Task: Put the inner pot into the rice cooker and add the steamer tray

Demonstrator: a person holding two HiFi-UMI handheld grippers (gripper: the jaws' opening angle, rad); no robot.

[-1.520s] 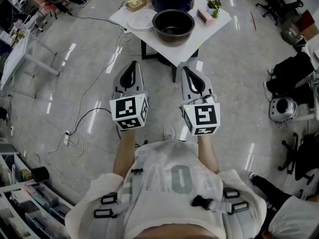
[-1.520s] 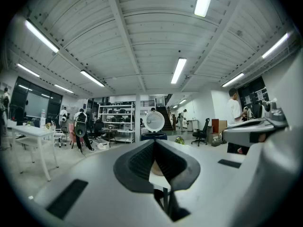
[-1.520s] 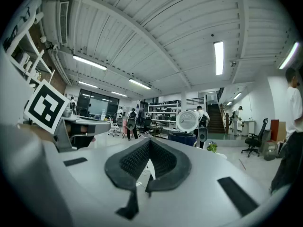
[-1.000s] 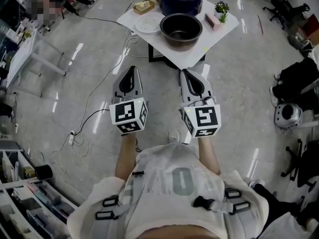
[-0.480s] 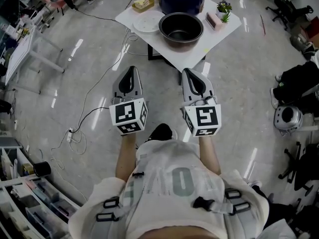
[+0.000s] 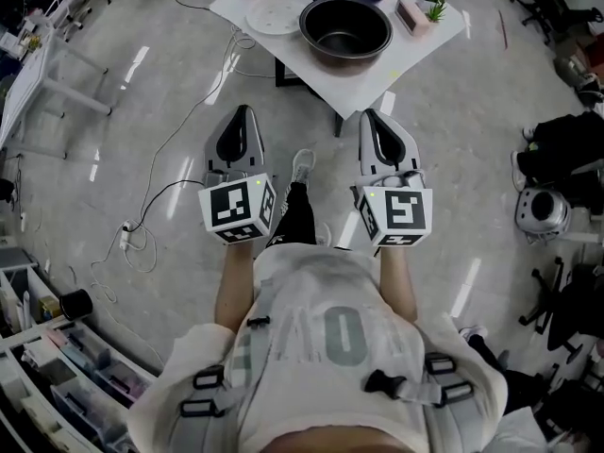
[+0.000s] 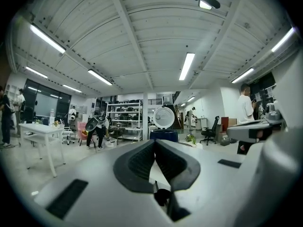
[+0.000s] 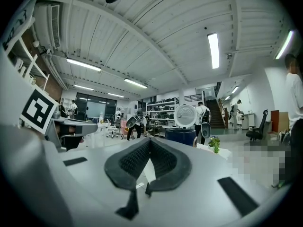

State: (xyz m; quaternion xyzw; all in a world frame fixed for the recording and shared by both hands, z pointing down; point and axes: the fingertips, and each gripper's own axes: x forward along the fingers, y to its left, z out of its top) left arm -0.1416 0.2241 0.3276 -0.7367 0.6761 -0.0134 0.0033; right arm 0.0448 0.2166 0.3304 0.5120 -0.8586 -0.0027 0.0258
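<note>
I am holding left gripper (image 6: 242, 113) and right gripper (image 6: 371, 116) level, jaws closed, both empty. The inner pot (image 6: 345, 28) is sitting by the table's (image 6: 373, 78) near corner, ahead, well apart, nearer my right gripper.

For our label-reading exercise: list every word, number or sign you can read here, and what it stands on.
"0" or "O": one large pale character on the shirt; those beside it are too faint to read.
Left cube and right cube: black-and-white square patterns, no words.
Pot, table: no print readable.
</note>
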